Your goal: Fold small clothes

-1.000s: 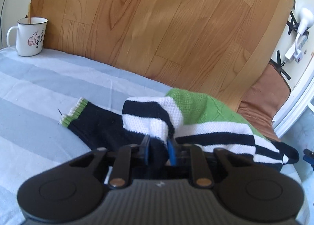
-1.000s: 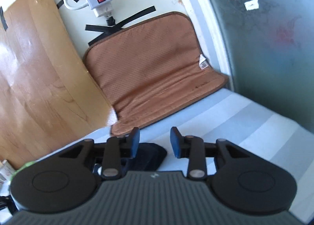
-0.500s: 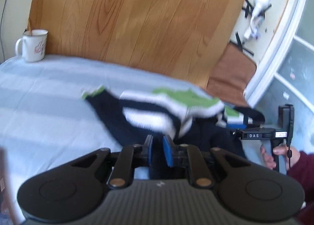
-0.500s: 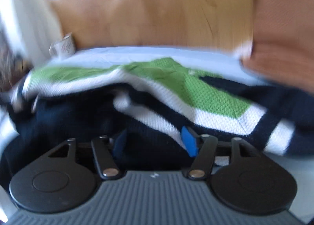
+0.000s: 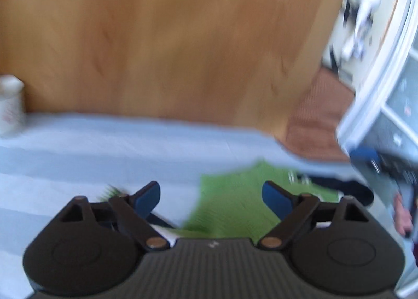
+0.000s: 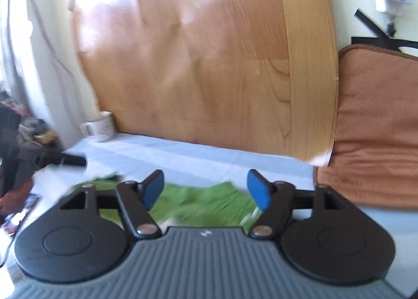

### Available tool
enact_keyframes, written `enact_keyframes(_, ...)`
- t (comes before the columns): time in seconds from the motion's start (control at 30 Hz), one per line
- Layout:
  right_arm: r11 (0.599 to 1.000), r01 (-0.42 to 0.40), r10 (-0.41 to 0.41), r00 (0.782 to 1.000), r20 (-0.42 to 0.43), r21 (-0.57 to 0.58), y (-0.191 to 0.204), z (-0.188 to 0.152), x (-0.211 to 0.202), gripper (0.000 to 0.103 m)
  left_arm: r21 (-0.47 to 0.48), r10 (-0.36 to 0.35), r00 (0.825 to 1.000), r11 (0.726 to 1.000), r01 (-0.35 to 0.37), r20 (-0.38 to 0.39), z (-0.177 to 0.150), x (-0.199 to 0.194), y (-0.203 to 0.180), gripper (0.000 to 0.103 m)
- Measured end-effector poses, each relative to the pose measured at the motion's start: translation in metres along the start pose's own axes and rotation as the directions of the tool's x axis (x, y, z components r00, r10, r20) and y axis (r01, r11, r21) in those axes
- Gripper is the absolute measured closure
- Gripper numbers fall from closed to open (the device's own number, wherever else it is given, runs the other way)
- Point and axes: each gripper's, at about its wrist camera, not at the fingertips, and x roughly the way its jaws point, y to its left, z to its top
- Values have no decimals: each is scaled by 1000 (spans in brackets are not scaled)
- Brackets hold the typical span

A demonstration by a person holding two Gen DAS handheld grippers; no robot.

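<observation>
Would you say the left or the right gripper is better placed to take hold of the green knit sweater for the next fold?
Probably the left. Both the left gripper and the right gripper have just been opening and grip nothing, but the green knit sweater fills more of the left's gap; blur makes this tentative.

1. The left hand-held gripper [image 5: 211,197] is built of black plastic, with a ribbed grey body and two round side housings.
2. Blue pads [image 5: 277,201] are carried on black linkage arms pinned with brass-coloured rivets.
3. The right hand-held gripper [image 6: 206,189] is made alike; a small white mark is printed on its ribbed body.
</observation>
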Motion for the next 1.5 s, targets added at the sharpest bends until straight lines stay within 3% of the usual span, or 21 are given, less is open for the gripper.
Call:
enact_keyframes(0.07,1000,9,-11,997,-77,-22,-6,-1,44,22,-3,-14,996,1000,14,-94,-8,26,-3,19)
enact_keyframes(0.23,997,27,-45,958,-283,-67,-17,-33,105,19,65,-39,982,997,52,-185,-36,39,-17,80)
enact_keyframes(0.27,998,11,-31,953,-301,-68,-16,-39,107,29,81,-28,983,996,43,-180,-37,37,-19,88)
enact_keyframes(0.3,995,5,-30,964,-265,-96,-11,-41,102,60,106,-2,986,994,20,-165,-38,34,-23,90)
enact_keyframes(0.33,993,0,-28,971,-239,-116,-5,-39,93,84,140,34,989,990,-13,-144,-36,31,-27,91)
enact_keyframes(0.4,994,30,-44,990,-130,-109,-1,-30,72,90,217,103,992,972,-86,-70,-27,25,-35,91)
enact_keyframes(0.5,992,94,-88,993,80,-78,-4,-11,43,90,283,207,975,933,-222,83,0,19,-43,91)
enact_keyframes(0.57,988,151,-147,980,136,-21,-9,0,45,84,310,326,921,872,-380,212,15,31,-50,82)
enact_keyframes(0.6,984,180,-178,977,120,-7,-9,2,49,71,293,384,894,849,-440,229,21,43,-50,66)
enact_keyframes(0.63,978,208,-206,975,89,-13,-7,2,53,65,279,441,874,830,-483,203,26,57,-47,61)
enact_keyframes(0.7,978,207,-204,977,66,-30,-3,-7,40,61,246,495,861,826,-508,116,27,70,-37,65)
enact_keyframes(0.8,997,51,-56,996,76,64,-4,-35,-17,59,201,428,894,872,-447,131,3,28,-30,62)
enact_keyframes(0.87,992,-22,14,998,66,122,-5,-60,-52,53,158,365,919,909,-386,148,-20,-16,-25,51)
enact_keyframes(1.0,980,-14,13,1000,9,198,1,-124,-111,40,21,168,983,985,-170,76,-75,-82,-11,26)
enact_keyframes(1.2,878,-50,97,992,-75,475,7,-189,-127,35,-149,64,998,987,-67,-21,-154,-115,2,18)
enact_keyframes(1.3,809,-114,160,987,-29,576,22,-198,-118,26,-286,-18,999,958,4,-44,-178,-108,7,10)
enact_keyframes(1.37,814,-117,150,989,-11,569,40,-196,-112,30,-333,-57,996,943,30,-69,-188,-96,5,10)
enact_keyframes(1.4,832,-103,149,988,-41,545,49,-192,-109,73,-322,-55,997,946,32,-62,-192,-93,-2,12)
enact_keyframes(1.43,837,-91,153,986,-72,540,55,-188,-105,93,-283,-29,998,959,13,-53,-194,-92,-11,38)
enact_keyframes(1.47,831,-99,160,985,-64,547,57,-186,-110,91,-240,-11,997,971,-7,-72,-196,-88,-21,56)
enact_keyframes(1.5,834,-116,160,986,-35,539,58,-180,-119,91,-199,34,995,979,-51,-89,-195,-88,-29,89)
